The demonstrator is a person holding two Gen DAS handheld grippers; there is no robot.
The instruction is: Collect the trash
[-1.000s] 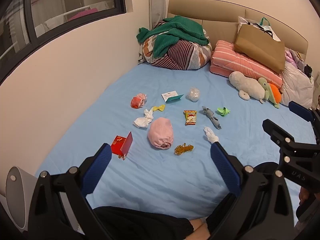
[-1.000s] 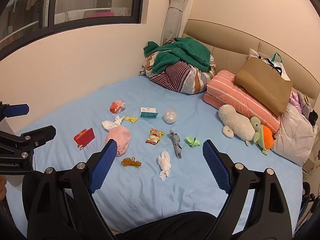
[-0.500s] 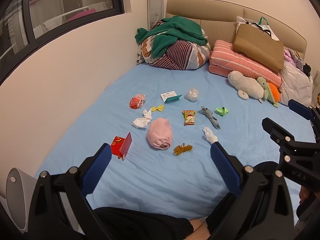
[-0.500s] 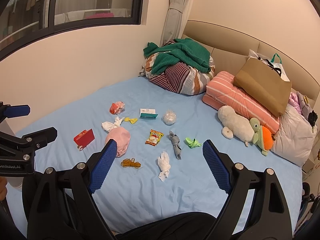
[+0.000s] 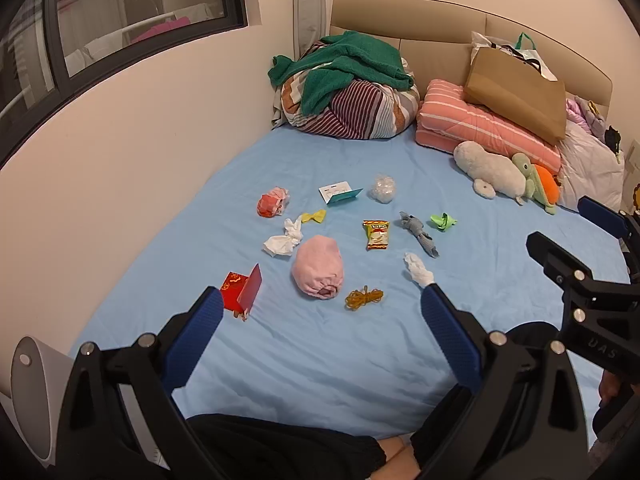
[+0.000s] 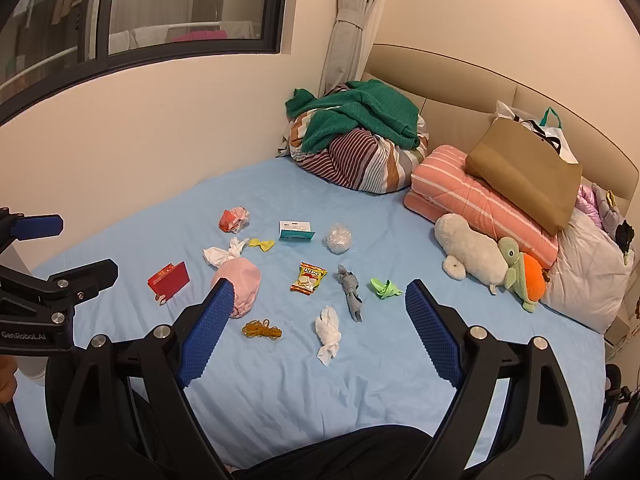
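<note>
Litter lies scattered on a blue bed sheet (image 5: 304, 352): a red envelope (image 5: 240, 291), white tissues (image 5: 282, 240) (image 6: 329, 334), a snack packet (image 5: 376, 234), a tangle of rubber bands (image 5: 363, 298), a green wrapper (image 5: 443, 221), a teal card box (image 5: 340, 194), a clear plastic ball (image 5: 383, 189) and a red-white crumpled wrapper (image 5: 272, 201). A pink rolled cloth (image 5: 319, 267) and a grey sock (image 5: 419, 233) lie among them. My left gripper (image 5: 318, 334) and right gripper (image 6: 316, 328) hover open and empty above the bed's near edge.
At the headboard sit a striped bundle with a green towel (image 5: 348, 84), a folded pink blanket (image 5: 484, 128), a brown paper bag (image 5: 516, 92) and plush toys (image 5: 508, 176). A wall with a window runs along the left. A white bin rim (image 5: 30, 392) shows at lower left.
Both views have shifted only slightly; the grippers stay open and nothing on the bed has moved.
</note>
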